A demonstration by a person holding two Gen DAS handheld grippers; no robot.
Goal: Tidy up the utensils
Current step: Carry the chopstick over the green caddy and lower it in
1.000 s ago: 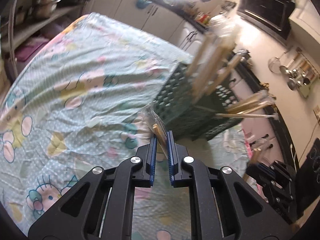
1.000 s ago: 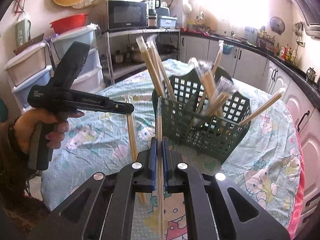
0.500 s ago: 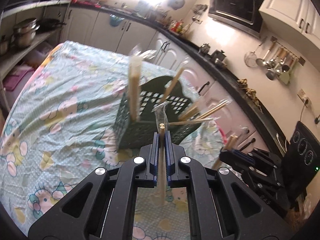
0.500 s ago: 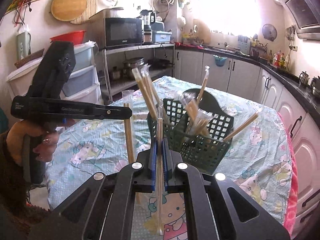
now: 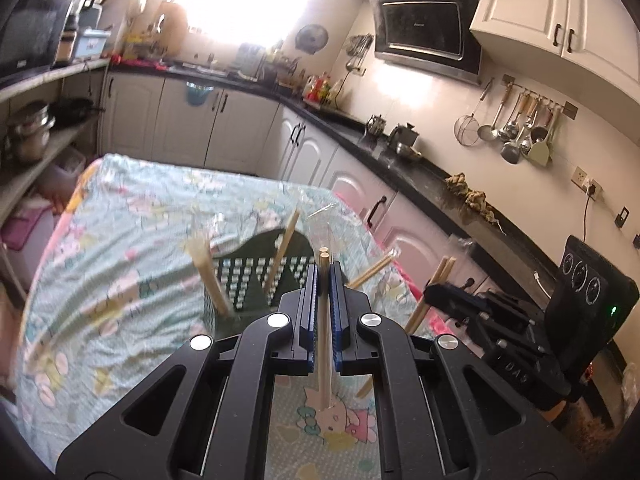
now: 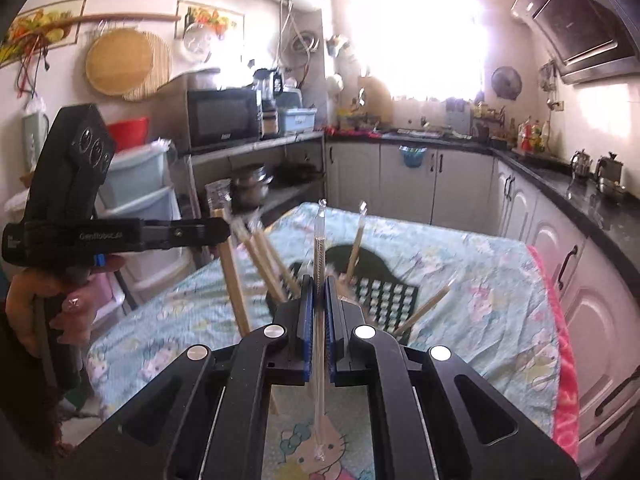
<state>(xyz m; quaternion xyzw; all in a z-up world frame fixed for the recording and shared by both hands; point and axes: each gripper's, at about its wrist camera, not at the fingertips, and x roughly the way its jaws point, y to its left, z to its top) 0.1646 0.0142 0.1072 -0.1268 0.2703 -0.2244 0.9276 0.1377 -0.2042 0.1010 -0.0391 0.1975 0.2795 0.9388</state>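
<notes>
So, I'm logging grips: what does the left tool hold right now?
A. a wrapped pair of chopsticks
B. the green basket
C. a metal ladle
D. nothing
A: the left tool is shut on wrapped wooden chopsticks, upright between its blue pads.

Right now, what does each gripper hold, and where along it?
The left gripper clamps a wrapped chopstick pair near its upper end. The right gripper clamps a thin clear-wrapped stick around mid-length.
</notes>
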